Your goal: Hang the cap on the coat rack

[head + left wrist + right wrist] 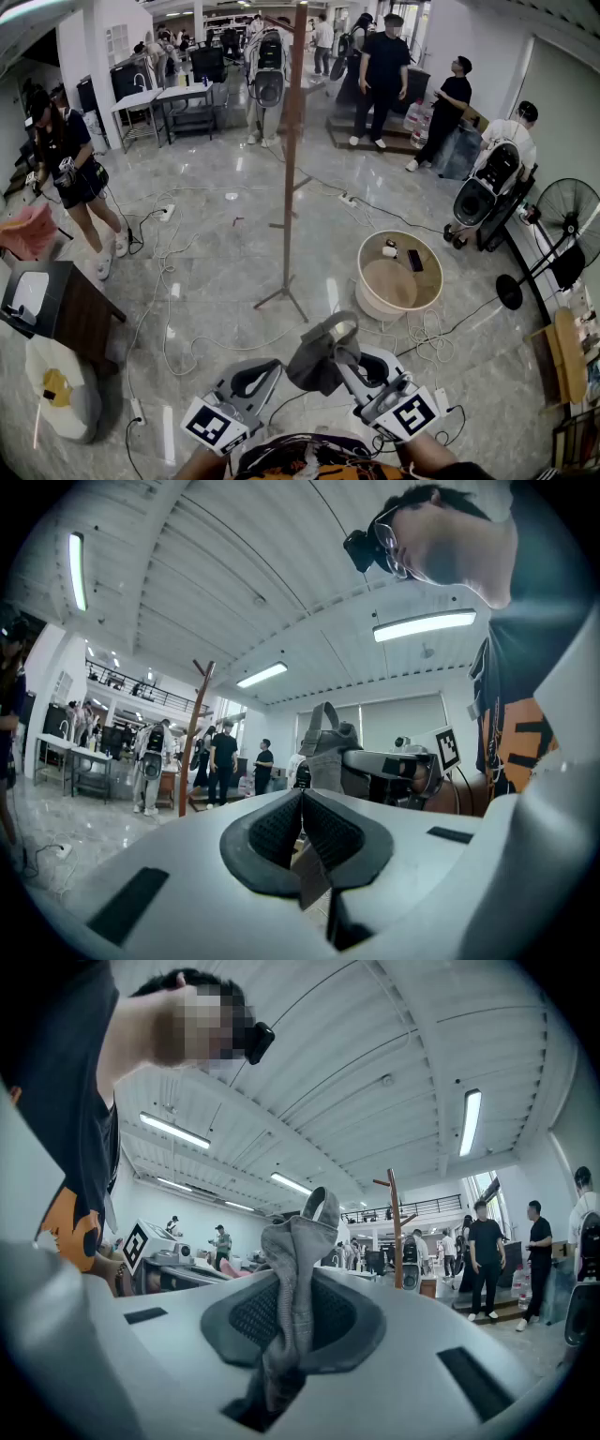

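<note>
Cap (323,352) is already picked up but not yet hung. In the head view it sits at the lower centre of the frame as a bunched grey bundle, clamped in the right gripper (345,364). The right gripper view confirms the hold: the dark pads (330,1312) are closed on a fold of the grey fabric, which rises between them with a small loop standing up at its top.

The left gripper (261,373) hangs at the lower left of centre, just beside the cap but apart from it. Its own view shows the jaws brought together with none of the fabric between them.

The coat rack (292,159) stands on the marble floor (216,253) in the upper centre of the head view. It is a thin wooden pole on spread feet, with short pegs up the pole, and it is well apart from the cap. Its pegs look bare as far as the frames show.

So the pickup seems done, by my reading. What is left is the carry to the rack, the lift to a peg, setting the cap over it and letting go.
</note>
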{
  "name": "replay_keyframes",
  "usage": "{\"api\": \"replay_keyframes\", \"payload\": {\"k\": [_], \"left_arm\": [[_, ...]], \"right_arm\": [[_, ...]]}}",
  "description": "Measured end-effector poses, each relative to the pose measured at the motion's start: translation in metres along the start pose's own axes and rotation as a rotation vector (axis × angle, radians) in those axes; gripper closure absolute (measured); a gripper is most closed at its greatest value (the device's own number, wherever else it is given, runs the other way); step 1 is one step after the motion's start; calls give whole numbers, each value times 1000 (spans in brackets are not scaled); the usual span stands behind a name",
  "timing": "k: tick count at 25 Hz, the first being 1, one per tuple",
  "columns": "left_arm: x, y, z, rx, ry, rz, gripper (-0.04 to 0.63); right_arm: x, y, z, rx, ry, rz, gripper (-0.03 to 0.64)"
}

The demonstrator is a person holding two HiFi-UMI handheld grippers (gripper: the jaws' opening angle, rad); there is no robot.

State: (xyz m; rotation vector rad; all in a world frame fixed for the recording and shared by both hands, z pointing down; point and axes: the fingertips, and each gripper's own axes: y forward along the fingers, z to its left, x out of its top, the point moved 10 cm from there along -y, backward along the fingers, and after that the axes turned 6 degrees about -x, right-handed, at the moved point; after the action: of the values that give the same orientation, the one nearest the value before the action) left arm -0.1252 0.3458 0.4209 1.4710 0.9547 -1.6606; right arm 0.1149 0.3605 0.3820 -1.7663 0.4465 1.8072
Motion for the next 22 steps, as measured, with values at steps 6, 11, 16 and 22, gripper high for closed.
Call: {"api": "replay_keyframes", "payload": {"k": [6, 11, 16, 22], "left_arm": [[-1, -13, 12, 1, -1, 6, 566], [0, -25, 24, 6, -3, 21, 566], [-2, -40, 38, 8, -7, 29, 566], [-4, -58, 62, 16, -3, 33, 566]], "right_arm": [[-4, 13, 9, 6, -14, 1, 554], [-6, 26, 16, 18, -8, -5, 554], [-13, 42, 25, 15, 24, 8, 554], [-21, 64, 38, -12, 16, 24, 554]]}}
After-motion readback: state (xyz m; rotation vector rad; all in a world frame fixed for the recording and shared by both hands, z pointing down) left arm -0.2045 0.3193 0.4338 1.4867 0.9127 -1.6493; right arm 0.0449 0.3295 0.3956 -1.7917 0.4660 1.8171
